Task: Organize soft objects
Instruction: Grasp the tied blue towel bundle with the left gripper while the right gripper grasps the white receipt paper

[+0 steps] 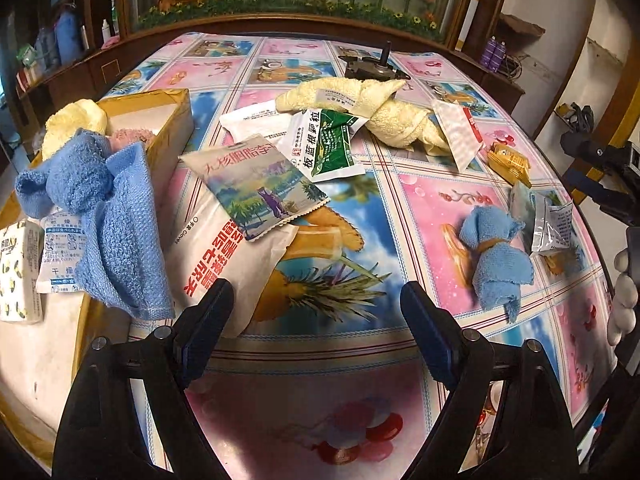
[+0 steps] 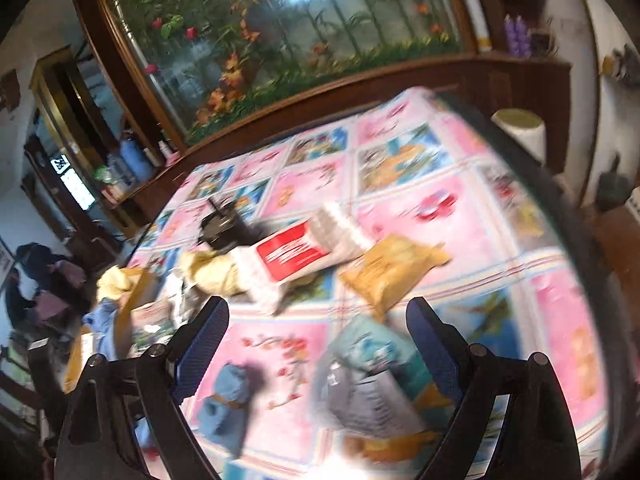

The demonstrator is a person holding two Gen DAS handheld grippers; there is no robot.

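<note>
Your left hand-held gripper [image 1: 316, 308] stood released with nothing between its jaws, poised over bare tabletop [image 1: 432, 196] near the front edge. Your right hand-held gripper [image 2: 316, 328] was likewise spread and empty; its view was blurred, so fine detail there could not be confirmed. Progress judged as partial. The cardboard box [image 1: 176, 108] at the left already held a cream towel [image 1: 74, 120] and a pinkish cloth [image 1: 134, 136], and a blue towel [image 1: 116, 216] was draped over its near wall, part inside and part hanging out. Beside that towel lay a white desiccant sachet [image 1: 64, 252] and a small tissue pack [image 1: 18, 272]; whether they sat in the box or in a second container could not be told. Still outstanding on the tabletop were a knotted cream towel [image 1: 384, 116] towards the far side and a small blue tied cloth [image 1: 496, 256] at the right, both well apart from the box. Loose packets remained scattered between them: a green-and-white sachet [image 1: 328, 144], a picture-printed pouch [image 1: 256, 188] lying on a large white bag [image 1: 224, 268], a red-and-white packet [image 2: 288, 256], a yellow snack pack [image 1: 508, 162] and a silver pouch [image 1: 548, 224]. By my judgement, the two loose cloths remained to be boxed, and the draped towel wanted tucking in.
</note>
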